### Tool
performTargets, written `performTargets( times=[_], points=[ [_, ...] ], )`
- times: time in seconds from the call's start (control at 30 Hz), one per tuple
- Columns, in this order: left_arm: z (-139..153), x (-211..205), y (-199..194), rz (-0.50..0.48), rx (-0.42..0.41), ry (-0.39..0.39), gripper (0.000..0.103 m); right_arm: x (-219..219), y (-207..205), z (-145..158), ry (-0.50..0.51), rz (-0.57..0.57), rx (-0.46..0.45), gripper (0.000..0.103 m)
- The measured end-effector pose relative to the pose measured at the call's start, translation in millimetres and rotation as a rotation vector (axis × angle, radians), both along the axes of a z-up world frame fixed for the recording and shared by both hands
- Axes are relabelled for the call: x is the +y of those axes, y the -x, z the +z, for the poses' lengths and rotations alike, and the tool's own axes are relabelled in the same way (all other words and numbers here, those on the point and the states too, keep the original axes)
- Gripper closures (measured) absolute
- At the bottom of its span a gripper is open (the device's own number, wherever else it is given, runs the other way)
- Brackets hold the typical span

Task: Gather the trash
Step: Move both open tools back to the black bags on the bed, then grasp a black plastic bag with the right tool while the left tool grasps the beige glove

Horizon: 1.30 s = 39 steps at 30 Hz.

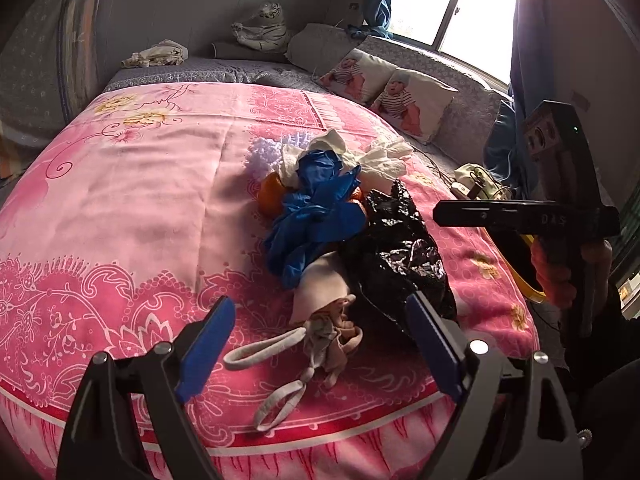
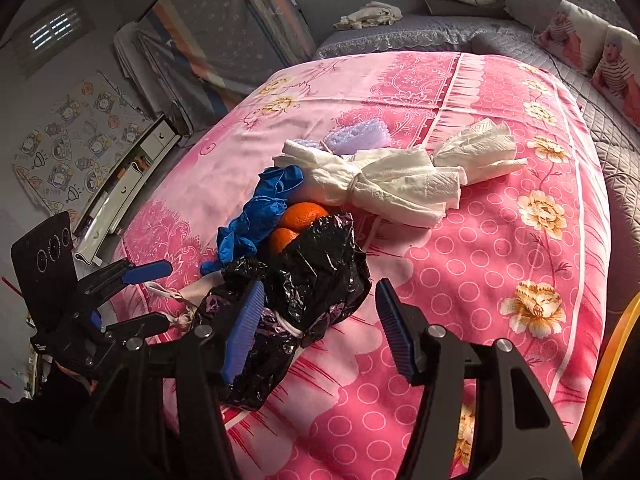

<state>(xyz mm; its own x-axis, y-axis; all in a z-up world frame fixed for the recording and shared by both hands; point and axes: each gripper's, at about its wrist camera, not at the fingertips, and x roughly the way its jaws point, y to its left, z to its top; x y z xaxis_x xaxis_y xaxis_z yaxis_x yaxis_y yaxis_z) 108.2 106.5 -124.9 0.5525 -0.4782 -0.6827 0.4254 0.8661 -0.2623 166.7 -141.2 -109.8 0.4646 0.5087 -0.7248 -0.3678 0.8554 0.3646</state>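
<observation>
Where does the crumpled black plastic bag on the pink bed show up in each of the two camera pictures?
Left wrist view: the crumpled black plastic bag lies right of centre, just beyond the right-hand blue finger pad.
Right wrist view: it sits low and centre-left, partly behind the left-hand blue pad.
Shared landmark: the bunched blue rubber glove touches the bag in both views, with oranges between them.

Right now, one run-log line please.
left gripper: open, over beige cloth | right gripper: open, by black bag | nothing held
</observation>
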Motion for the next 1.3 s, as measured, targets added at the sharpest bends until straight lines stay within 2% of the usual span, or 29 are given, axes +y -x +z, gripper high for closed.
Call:
performTargets(
  times=[0.37, 0.6, 0.67, 0.73, 0.87, 0.97, 1.03, 1.3],
  points=[
    [-14, -8, -15, -0.012, 0.050, -0.016, 0.020, 12, -21, -11, -0.037, 0.023, 0.060, 0.048],
    [-22, -10, -25, -0.001, 0.096, -0.009, 0.032, 14, -34, -24, -0.034, 0.020, 0.096, 0.048],
    [-23, -8, -27, 0.005, 0.106, 0.001, 0.040, 13, -36, -27, -0.042, 0.019, 0.109, 0.049],
    [-25, -8, -29, 0.009, 0.115, -0.001, 0.048, 14, -37, -30, -0.042, 0.022, 0.117, 0.054],
    [-26, -12, -30, 0.007, 0.118, -0.010, 0.061, 14, -39, -34, -0.045, 0.026, 0.127, 0.058],
    [-24, -18, -28, -0.006, 0.114, -0.018, 0.072, 13, -39, -35, -0.033, 0.027, 0.127, 0.068],
    [-23, -19, -26, -0.004, 0.108, -0.025, 0.074, 12, -38, -35, -0.028, 0.028, 0.121, 0.074],
    [-15, -13, -21, 0.014, 0.103, 0.004, 0.076, 3, -30, -28, -0.021, 0.018, 0.093, 0.083]
  ],
)
